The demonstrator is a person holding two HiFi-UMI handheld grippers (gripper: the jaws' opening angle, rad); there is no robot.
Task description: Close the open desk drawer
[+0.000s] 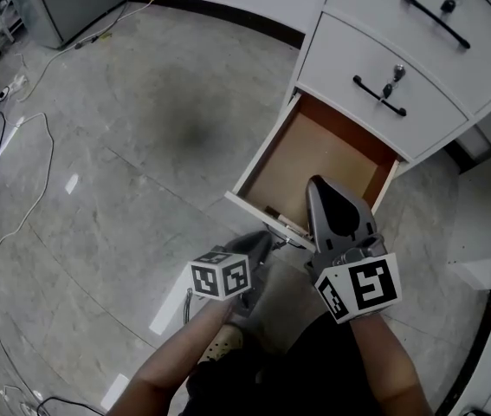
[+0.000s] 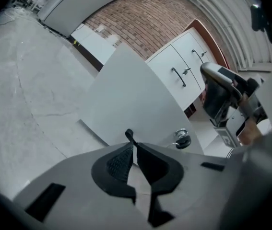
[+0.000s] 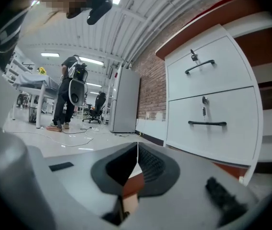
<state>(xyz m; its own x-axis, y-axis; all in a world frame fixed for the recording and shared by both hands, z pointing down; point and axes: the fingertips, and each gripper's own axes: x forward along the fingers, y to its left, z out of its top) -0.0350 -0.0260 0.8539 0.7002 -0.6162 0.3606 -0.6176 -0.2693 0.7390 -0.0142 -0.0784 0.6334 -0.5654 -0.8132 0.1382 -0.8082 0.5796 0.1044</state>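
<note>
Drawer (image 1: 314,159) — likely stiff, light, free-sliding; push its white front panel (image 2: 126,95), just beside the left tongs (image 2: 132,139). Right tongs (image 3: 136,147) over the drawer; both pairs pressed together, empty.

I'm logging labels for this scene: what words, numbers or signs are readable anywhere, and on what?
None can be read.
The cube on the left gripper and the cube on the right gripper show only black-and-white square marker patterns, not letters.
The drawer fronts bear no labels.

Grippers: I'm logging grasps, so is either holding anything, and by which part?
Nothing is held: the left gripper and the right gripper both show jaws shut, empty.
</note>
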